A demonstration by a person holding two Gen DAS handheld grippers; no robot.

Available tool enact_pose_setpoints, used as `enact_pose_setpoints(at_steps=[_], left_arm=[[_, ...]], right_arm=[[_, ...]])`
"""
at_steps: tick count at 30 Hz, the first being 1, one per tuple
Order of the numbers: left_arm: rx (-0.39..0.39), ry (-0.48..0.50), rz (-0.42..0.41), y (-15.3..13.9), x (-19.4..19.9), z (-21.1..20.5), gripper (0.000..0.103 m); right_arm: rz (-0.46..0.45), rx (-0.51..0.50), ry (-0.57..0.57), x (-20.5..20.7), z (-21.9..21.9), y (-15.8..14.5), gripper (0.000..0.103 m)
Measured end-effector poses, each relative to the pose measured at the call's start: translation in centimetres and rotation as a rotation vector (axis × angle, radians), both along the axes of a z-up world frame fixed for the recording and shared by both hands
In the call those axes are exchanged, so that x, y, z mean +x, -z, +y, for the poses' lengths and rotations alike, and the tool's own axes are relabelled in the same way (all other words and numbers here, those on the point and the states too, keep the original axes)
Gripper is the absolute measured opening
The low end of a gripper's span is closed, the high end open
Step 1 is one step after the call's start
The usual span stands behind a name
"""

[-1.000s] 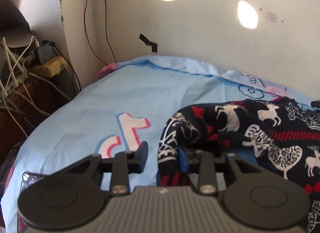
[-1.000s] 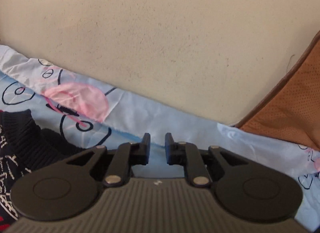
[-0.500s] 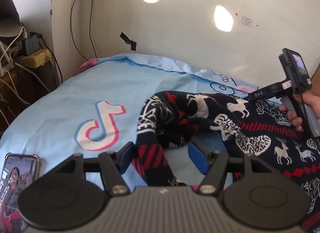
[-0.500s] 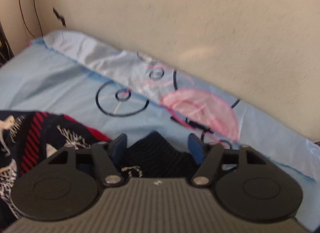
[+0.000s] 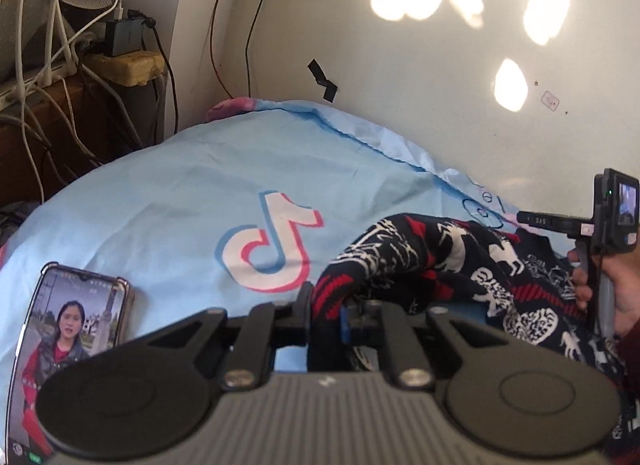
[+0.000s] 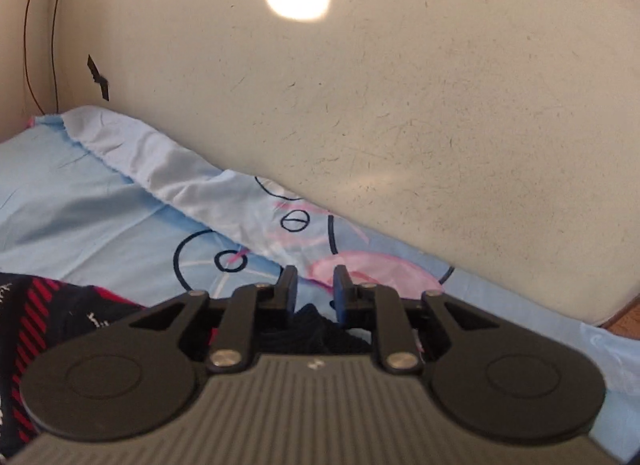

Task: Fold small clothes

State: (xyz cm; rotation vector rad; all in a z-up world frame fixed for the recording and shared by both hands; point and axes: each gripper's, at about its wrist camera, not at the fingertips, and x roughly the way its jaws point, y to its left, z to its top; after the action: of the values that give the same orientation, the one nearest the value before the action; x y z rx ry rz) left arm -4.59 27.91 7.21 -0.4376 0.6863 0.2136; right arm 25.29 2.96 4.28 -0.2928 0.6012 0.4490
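The left tool (image 5: 326,307) is clamped on the sweater (image 5: 432,265) sleeve on the bed (image 5: 168,193), the right tool (image 6: 314,291) closing on dark knit (grip unconfirmed), so I'd lift both together, keeping the fabric taut and clear of the phone (image 5: 76,329).

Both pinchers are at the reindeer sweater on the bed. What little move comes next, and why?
Probably a small lift. The left gripper is shut on the sweater's sleeve. The right gripper is closing, with the dark ribbed edge between its jaws. The sweater lies bunched on the blue bedsheet, so it needs raising to spread.
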Motion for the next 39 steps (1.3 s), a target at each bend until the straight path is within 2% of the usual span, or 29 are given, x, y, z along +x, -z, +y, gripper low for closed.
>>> enact_pose_setpoints(at_steps=[1,3,4,7,9,12,15,18,19,20,21,22,24,26,29,34,38,39], left_arm=[[-0.013,0.004,-0.008,-0.2,0.0,0.2,0.011],[-0.071,0.013,-0.031,-0.6,0.3,0.6,0.011],[-0.125,0.020,-0.048,-0.9,0.5,0.9,0.011],[-0.246,0.036,-0.092,-1.5,0.9,1.5,0.011],[-0.279,0.045,-0.105,-1.9,1.1,1.5,0.011],[-0.279,0.060,-0.103,-2.4,1.6,0.8,0.011],[-0.267,0.078,-0.101,-3.0,1.8,-0.1,0.011],[-0.264,0.096,-0.102,-3.7,1.9,-1.1,0.011],[-0.262,0.107,-0.105,-4.0,1.9,-1.5,0.011],[-0.257,0.118,-0.110,-4.3,1.9,-1.9,0.011],[-0.249,0.126,-0.114,-4.6,1.8,-2.3,0.011],[-0.240,0.133,-0.119,-5.0,1.7,-2.7,0.012],[-0.222,0.142,-0.146,-5.8,1.0,-3.1,0.018],[-0.212,0.142,-0.200,-6.6,0.1,-3.2,0.035],[-0.204,0.120,-0.230,-6.8,-0.4,-3.4,0.041],[-0.181,0.157,-0.138,-4.4,0.7,-6.0,0.041],[-0.180,0.214,-0.053,-1.3,1.5,-8.7,0.045],[-0.181,0.228,-0.033,-0.7,1.7,-9.3,0.045]], right_arm=[[0.003,0.049,-0.007,-0.6,-0.6,-0.8,0.029],[0.048,0.150,-0.050,-2.0,-1.3,-2.5,0.044],[0.083,0.200,-0.089,-2.8,-1.7,-3.3,0.045],[0.240,0.346,-0.279,-6.6,-1.7,-5.2,0.050],[0.321,0.409,-0.431,-9.9,-1.5,-6.0,0.063],[0.355,0.394,-0.614,-15.2,0.0,-6.3,0.080],[0.347,0.333,-0.751,-20.4,2.8,-6.0,0.080],[0.293,0.312,-0.805,-23.8,4.7,-5.6,0.080],[0.274,0.309,-0.789,-24.3,5.4,-5.4,0.078],[0.268,0.309,-0.765,-24.3,5.9,-5.0,0.064],[0.271,0.308,-0.750,-24.2,6.3,-4.8,0.022],[0.282,0.303,-0.732,-23.9,6.4,-4.7,0.012],[0.301,0.339,-0.692,-22.6,5.1,-5.2,0.012],[0.274,0.372,-0.652,-21.1,3.0,-6.3,0.012],[0.239,0.428,-0.543,-17.5,-0.7,-8.6,0.012],[0.248,0.563,-0.290,-11.2,-8.7,-10.5,0.012],[0.305,0.660,-0.133,-8.2,-15.5,-9.3,0.012],[0.319,0.681,-0.091,-8.6,-17.7,-8.9,0.014]])
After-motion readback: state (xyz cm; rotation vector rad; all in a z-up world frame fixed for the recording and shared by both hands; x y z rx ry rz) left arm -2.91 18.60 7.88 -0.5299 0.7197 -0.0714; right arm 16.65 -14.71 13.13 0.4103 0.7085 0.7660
